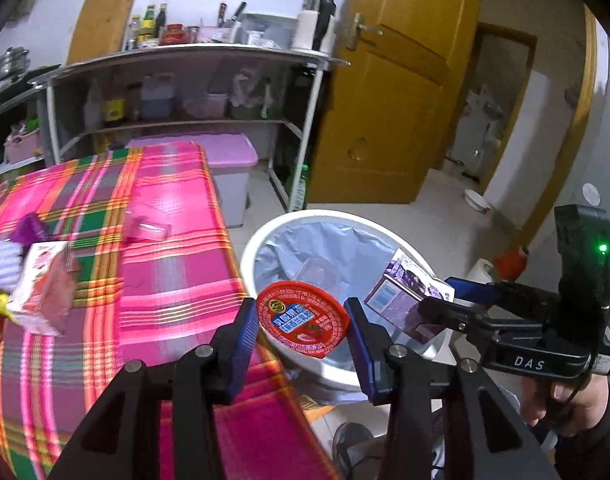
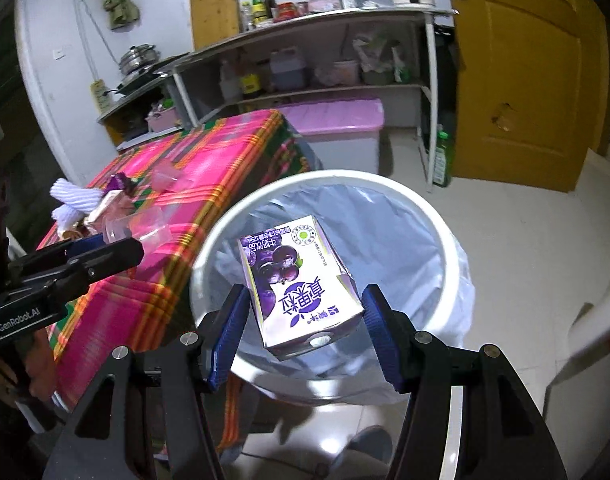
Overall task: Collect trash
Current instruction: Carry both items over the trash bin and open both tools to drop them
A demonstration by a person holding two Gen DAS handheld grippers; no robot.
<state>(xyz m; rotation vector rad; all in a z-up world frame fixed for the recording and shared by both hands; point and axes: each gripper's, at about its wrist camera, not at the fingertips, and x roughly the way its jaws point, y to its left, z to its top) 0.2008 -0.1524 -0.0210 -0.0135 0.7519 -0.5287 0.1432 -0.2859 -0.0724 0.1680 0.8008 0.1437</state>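
My left gripper (image 1: 301, 320) is shut on a small cup with a red foil lid (image 1: 303, 318). It holds the cup over the near rim of a white bin (image 1: 249, 256) lined with a grey-blue bag. My right gripper (image 2: 305, 312) is shut on a purple drink carton (image 2: 295, 280) above the bin's (image 2: 345, 178) open mouth. That carton (image 1: 405, 296) also shows in the left wrist view, to the right of the cup. On the pink plaid table (image 1: 177, 280) lie a pink carton (image 1: 41, 292), a clear plastic piece (image 1: 149, 230), a purple wrapper (image 1: 29, 228) and white foam netting (image 2: 75, 196).
The bin stands on the tiled floor against the table's right edge. Behind the table are a pink-lidded storage box (image 1: 225, 152) and a metal shelf (image 1: 185, 56) full of bottles. A yellow door (image 1: 389, 100) stands open at the right. A person's shoe (image 1: 353, 444) is below the bin.
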